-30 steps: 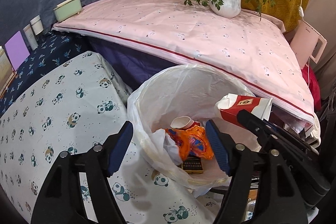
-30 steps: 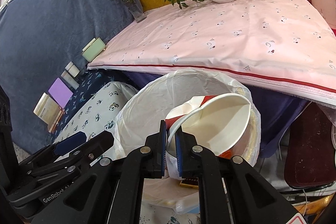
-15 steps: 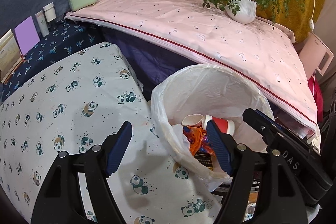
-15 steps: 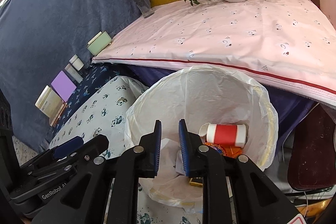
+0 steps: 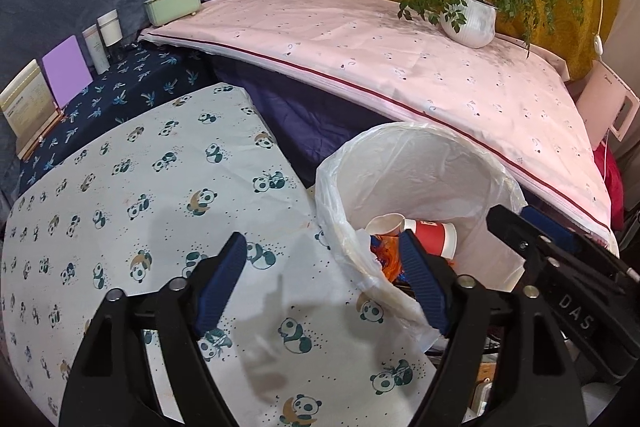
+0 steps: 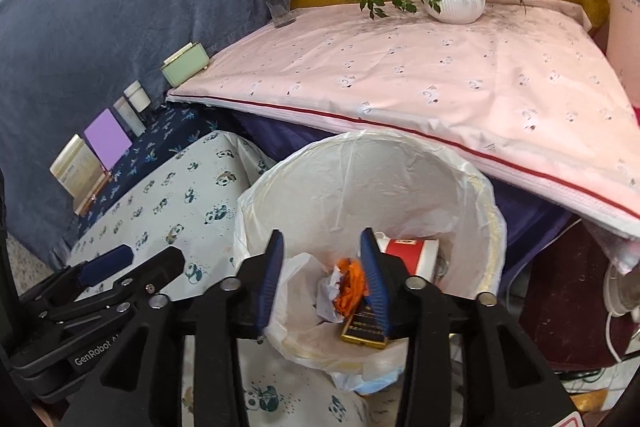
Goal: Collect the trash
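Right gripper [image 6: 322,269] spread, empty, above lined bin [image 6: 400,187] (red cup [image 6: 408,257], orange wrapper [image 6: 350,285] inside); left gripper [image 5: 322,285] also spread, empty.

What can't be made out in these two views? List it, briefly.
- Bin bottom: hidden under trash in both views.
- Dark packet: its label is too small to read in the right wrist view.
- Red cup: partly behind the left tool finger.
- Floor right of the bin: cut off by the lens edge.

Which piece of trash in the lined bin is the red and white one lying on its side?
The paper cup, tipped sideways against the far inside of the bin. The orange wrapper is crumpled, and the dark box with gold trim lies flat.
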The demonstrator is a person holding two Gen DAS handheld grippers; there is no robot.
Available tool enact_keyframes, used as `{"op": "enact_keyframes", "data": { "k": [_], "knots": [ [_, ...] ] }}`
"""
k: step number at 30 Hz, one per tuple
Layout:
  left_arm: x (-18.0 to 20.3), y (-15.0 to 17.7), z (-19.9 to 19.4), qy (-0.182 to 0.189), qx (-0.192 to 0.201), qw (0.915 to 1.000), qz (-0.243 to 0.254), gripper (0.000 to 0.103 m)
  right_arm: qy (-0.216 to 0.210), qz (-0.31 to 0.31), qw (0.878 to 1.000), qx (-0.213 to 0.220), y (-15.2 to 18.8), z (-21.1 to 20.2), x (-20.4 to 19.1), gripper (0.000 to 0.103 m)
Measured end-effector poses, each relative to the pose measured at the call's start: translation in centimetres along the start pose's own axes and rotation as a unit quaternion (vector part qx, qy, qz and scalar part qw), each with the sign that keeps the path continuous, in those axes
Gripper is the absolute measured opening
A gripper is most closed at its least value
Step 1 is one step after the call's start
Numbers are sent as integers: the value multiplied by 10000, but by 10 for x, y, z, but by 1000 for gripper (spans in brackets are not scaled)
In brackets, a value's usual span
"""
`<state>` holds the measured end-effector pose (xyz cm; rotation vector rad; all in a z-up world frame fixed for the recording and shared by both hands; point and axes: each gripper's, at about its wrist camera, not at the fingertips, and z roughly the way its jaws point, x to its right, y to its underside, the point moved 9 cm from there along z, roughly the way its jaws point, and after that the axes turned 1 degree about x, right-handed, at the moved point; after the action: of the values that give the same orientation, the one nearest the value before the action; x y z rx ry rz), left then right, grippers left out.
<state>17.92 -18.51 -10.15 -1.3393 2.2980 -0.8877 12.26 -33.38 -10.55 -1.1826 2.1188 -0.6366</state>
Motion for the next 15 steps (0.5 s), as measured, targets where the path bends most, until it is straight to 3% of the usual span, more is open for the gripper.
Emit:
{"op": "enact_keyframes", "data": {
  "k": [6,15],
  "knots": [
    [-1,7,-7,-51,-38,10000,14,79,227,-304,9992,-86,5,-15,2,70],
    [2,16,-9,-179,-128,9998,20,89,454,-475,9977,-147,15,-29,10,85]
  ]
}}
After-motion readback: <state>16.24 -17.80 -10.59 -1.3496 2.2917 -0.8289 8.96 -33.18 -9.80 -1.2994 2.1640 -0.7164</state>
